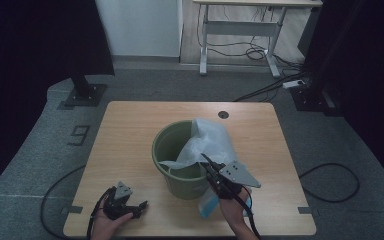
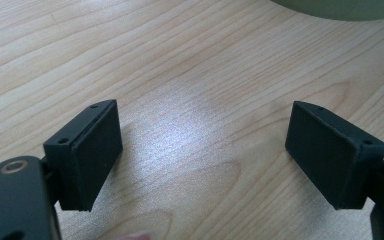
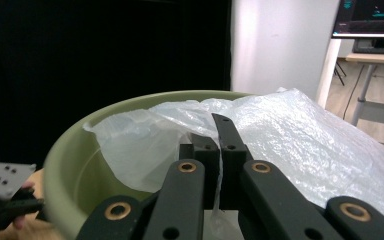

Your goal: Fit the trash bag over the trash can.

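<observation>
A lab or office – grey carpet (image 1: 25, 150), loose cables (image 1: 260, 92) (floor-strewn), adjustable desk (image 1: 240, 22), monitor (image 3: 372, 17).

Translucent plastic bag (image 1: 207, 142), draped over green bucket (image 1: 172, 150)

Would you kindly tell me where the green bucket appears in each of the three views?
High view: the green bucket stands mid-table, lined by the plastic bag.
Left gripper view: just its curved edge at the top right.
Right gripper view: its rim arcs across the left and centre, behind the right tongs.
Shared landmark: the wooden table.
</observation>
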`<action>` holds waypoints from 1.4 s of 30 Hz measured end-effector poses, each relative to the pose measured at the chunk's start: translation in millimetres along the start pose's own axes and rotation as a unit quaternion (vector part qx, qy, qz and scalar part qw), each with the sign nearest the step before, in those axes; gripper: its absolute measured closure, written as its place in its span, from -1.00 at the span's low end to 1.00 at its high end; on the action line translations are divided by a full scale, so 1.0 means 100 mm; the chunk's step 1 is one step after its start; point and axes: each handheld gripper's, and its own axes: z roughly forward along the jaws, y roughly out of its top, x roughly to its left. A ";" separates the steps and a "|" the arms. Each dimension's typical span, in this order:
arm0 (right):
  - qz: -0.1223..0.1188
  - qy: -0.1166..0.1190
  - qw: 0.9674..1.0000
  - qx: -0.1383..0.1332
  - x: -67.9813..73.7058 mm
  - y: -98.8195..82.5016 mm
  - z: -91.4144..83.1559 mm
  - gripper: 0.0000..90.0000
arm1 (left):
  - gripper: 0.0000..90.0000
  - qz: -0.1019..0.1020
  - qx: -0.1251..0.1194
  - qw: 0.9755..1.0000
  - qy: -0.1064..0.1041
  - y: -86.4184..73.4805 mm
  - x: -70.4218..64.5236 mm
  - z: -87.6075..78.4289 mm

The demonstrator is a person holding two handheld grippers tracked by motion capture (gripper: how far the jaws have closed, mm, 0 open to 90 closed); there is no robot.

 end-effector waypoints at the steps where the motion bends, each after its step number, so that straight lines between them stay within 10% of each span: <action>1: -0.005 0.004 1.000 0.002 0.03 -0.01 -0.01 0.97 | -0.67 0.000 0.000 1.000 0.000 0.00 0.00 0.00; 10: -0.011 0.007 1.000 0.009 0.08 -0.12 -0.08 0.85 | -0.67 0.000 0.000 1.000 0.000 0.00 0.00 0.00; 28: -0.015 0.010 0.999 -0.039 0.18 -0.10 -0.68 -0.07 | -0.67 0.000 0.000 1.000 0.000 0.00 0.00 0.00; 42: -0.008 -0.085 0.996 0.002 -0.14 -0.39 -1.04 -0.36 | -0.67 0.001 0.001 1.000 0.001 0.00 0.00 0.00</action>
